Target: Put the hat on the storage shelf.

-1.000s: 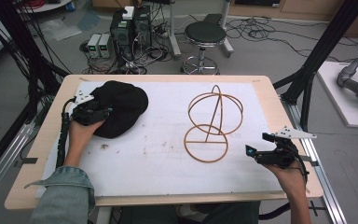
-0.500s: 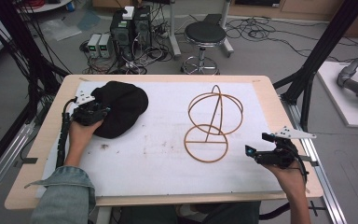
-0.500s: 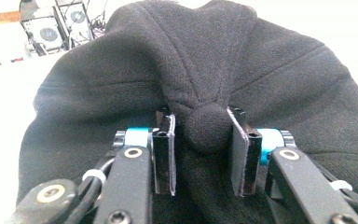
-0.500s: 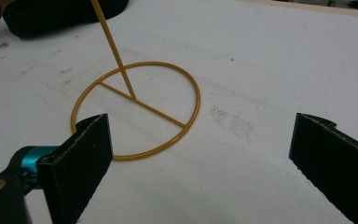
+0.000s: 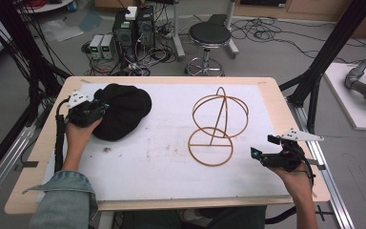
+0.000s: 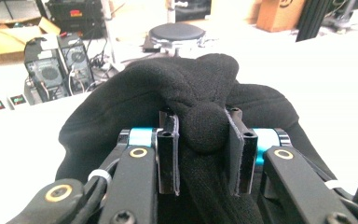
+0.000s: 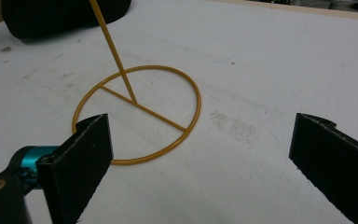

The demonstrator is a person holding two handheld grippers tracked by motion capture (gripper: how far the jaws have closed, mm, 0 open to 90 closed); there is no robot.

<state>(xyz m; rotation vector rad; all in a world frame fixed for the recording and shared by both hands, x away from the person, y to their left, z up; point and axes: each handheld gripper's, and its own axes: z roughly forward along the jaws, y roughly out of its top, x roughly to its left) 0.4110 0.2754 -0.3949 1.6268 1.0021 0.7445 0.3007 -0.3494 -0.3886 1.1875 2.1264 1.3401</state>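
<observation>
While the right gripper (image 5: 257, 153) rests, left gripper (image 6: 200, 154) pinches hat (image 6: 186, 88).

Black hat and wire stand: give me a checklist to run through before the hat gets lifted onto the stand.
1. Left tool shut on the black hat; jaws just closed, a fold of fabric pinched between them: ok.
2. Grip deep enough to carry the whole hat: cannot tell.
3. Wire stand upright on the white mat: ok.
4. Mat between hat and stand free of obstacles: ok.
5. Right tool open, near the stand's base ring but not holding it: not ok if the stand needs steadying.
</observation>
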